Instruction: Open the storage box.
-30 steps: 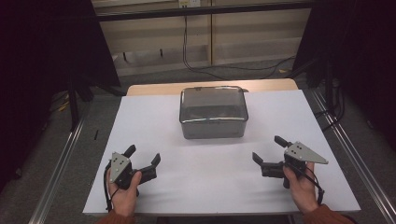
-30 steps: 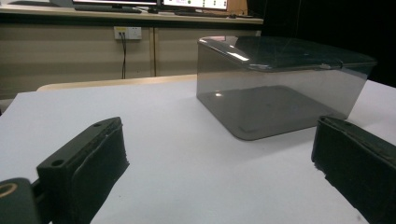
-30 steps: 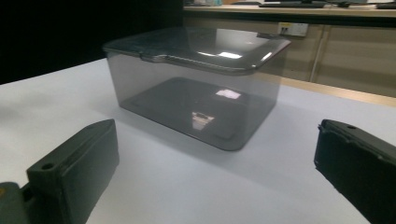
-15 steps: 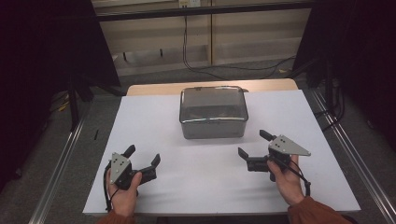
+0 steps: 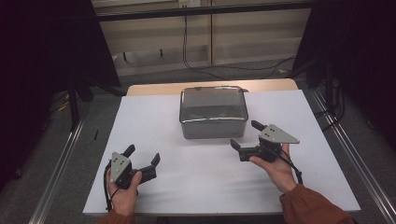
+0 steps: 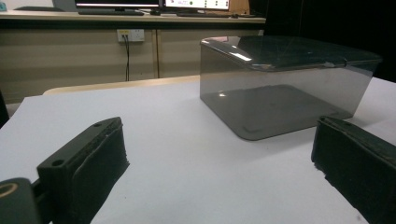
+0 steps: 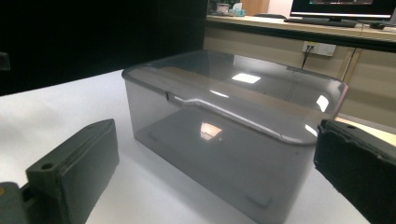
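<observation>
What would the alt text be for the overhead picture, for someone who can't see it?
A person's two hands each hold an open two-jaw gripper over a white table, either side of a smoky see-through lidded box. The right gripper sits close to the box's front right corner; the left gripper rests farther back, near the table's front edge.

Right gripper jaws spread wide, nothing between them but bench and box corner. Smoky translucent plastic box with closed lid sits on white bench, just ahead of jaws, near corner facing camera. Box looks empty, reflections on lid. Background: wall socket with cable, monitor on counter behind, dark area at left.
</observation>
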`<state>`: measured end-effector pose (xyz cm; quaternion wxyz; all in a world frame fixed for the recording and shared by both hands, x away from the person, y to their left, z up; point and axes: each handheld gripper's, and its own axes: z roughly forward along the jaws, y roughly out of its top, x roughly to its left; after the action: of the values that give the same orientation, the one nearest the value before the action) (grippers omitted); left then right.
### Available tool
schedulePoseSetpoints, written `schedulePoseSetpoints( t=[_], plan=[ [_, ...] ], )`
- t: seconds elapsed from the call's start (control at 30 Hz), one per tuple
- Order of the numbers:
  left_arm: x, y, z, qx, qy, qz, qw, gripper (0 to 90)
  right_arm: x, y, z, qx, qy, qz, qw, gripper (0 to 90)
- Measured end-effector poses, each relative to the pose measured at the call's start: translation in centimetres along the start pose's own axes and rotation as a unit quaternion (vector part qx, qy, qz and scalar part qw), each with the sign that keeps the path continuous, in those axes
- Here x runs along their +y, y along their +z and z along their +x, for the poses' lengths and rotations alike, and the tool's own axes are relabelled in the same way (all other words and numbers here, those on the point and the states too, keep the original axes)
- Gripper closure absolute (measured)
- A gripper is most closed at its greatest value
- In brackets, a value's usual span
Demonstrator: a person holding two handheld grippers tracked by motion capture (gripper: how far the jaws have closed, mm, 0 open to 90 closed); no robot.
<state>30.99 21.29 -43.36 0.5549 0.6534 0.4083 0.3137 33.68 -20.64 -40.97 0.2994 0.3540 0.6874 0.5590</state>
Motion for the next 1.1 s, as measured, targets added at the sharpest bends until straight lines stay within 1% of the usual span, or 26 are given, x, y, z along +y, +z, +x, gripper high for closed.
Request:
schedulePoseSetpoints(
  t=[0.17,0.23,0.27,0.33,0.37,0.4,0.47,0.5,0.53,0.57,0.6,0.63,0.67,0.7,0.73,0.77,0.8,0.83,0.87,0.9,0.93,0.97,1.0,1.03,1.07,1.1],
  plan=[
    [0.0,0.0,0.1,0.002,-0.001,0.002,1.0,2.9,0.5,0.9,0.1,-0.002,-0.001,0.001,1.0,0.5],
    [-0.1,0.0,0.1,0.001,0.0,0.005,1.0,2.5,0.7,1.3,0.2,-0.007,-0.016,0.0,0.9999,0.5],
    [-0.1,0.1,0.1,0.0,-0.001,0.006,1.0,2.4,0.7,1.8,0.1,-0.011,-0.019,-0.005,0.9998,0.1],
    [-0.1,0.1,0.1,0.0,-0.001,0.007,1.0,2.4,0.7,2.0,0.0,-0.012,-0.015,-0.005,0.9998,0.1],
    [-0.1,0.1,0.1,0.0,-0.002,0.007,1.0,2.4,0.7,2.2,-0.1,-0.016,-0.016,-0.005,0.9997,0.0],
    [-0.1,0.1,0.1,0.0,-0.004,0.007,1.0,2.4,0.8,2.5,0.0,-0.022,-0.036,0.0,0.9991,0.0],
    [-0.1,0.1,0.2,0.0,-0.002,0.009,1.0,2.4,1.0,2.8,0.1,-0.024,-0.062,0.005,0.9978,0.5],
    [-0.1,0.2,0.2,0.0,-0.002,0.009,1.0,2.4,1.0,2.8,0.1,-0.024,-0.062,0.005,0.9978,0.5],
    [-0.1,0.2,0.2,-0.001,-0.001,0.01,1.0,2.4,1.3,3.1,0.1,-0.03,-0.082,0.004,0.9962,1.4],
    [-0.1,0.2,0.2,0.0,-0.002,0.01,1.0,2.4,1.3,3.1,0.1,-0.03,-0.082,0.004,0.9962,1.4],
    [-0.1,0.1,0.2,0.0,-0.001,0.01,0.9999,2.3,1.4,3.5,0.3,-0.036,-0.111,0.008,0.9931,2.4],
    [-0.1,0.1,0.2,0.0,-0.001,0.01,0.9999,2.4,1.4,3.5,0.3,-0.036,-0.111,0.008,0.9931,2.4],
    [-0.1,0.1,0.2,-0.001,-0.002,0.008,1.0,2.4,1.4,3.7,0.6,-0.042,-0.15,0.011,0.9877,4.6],
    [-0.1,0.1,0.2,-0.001,-0.002,0.008,1.0,2.4,1.4,3.7,0.6,-0.042,-0.15,0.011,0.9877,4.6],
    [-0.1,0.1,0.2,-0.002,-0.002,0.008,1.0,2.2,1.3,3.9,0.8,-0.041,-0.163,0.011,0.9858,4.7],
    [-0.1,0.1,0.3,0.0,0.0,0.009,1.0,2.2,1.3,3.9,0.8,-0.041,-0.163,0.011,0.9858,4.7],
    [-0.1,0.2,0.3,0.0,0.001,0.011,0.9999,2.3,1.4,4.1,1.1,-0.04,-0.188,0.019,0.9811,6.0],
    [-0.1,0.2,0.3,0.0,0.001,0.011,0.9999,2.2,1.4,4.1,1.1,-0.04,-0.188,0.019,0.9811,6.0],
    [-0.1,0.2,0.3,0.0,0.001,0.012,0.9999,2.2,1.4,4.2,1.3,-0.04,-0.213,0.021,0.976,7.3],
    [-0.1,0.2,0.3,0.001,0.003,0.012,0.9999,2.2,1.4,4.2,1.3,-0.04,-0.213,0.021,0.976,7.3],
    [-0.1,0.2,0.3,0.002,0.003,0.012,0.9999,2.2,1.4,4.3,1.4,-0.041,-0.222,0.025,0.9738,7.7],
    [-0.1,0.2,0.3,-0.001,0.005,0.013,0.9999,2.2,1.5,4.4,1.5,-0.042,-0.235,0.028,0.9706,8.3],
    [-0.1,0.2,0.3,-0.001,0.005,0.014,0.9999,2.2,1.5,4.6,1.7,-0.045,-0.26,0.033,0.9641,9.1],
    [-0.1,0.2,0.3,-0.001,0.005,0.014,0.9999,2.2,1.5,4.6,1.7,-0.045,-0.26,0.033,0.9641,9.1],
    [-0.1,0.2,0.3,-0.001,0.005,0.014,0.9999,2.2,1.5,4.8,1.8,-0.046,-0.282,0.039,0.9576,10.1],
    [-0.1,0.2,0.3,0.001,0.003,0.013,0.9999,2.2,1.5,4.8,1.8,-0.046,-0.282,0.039,0.9576,10.1]
  ],
)
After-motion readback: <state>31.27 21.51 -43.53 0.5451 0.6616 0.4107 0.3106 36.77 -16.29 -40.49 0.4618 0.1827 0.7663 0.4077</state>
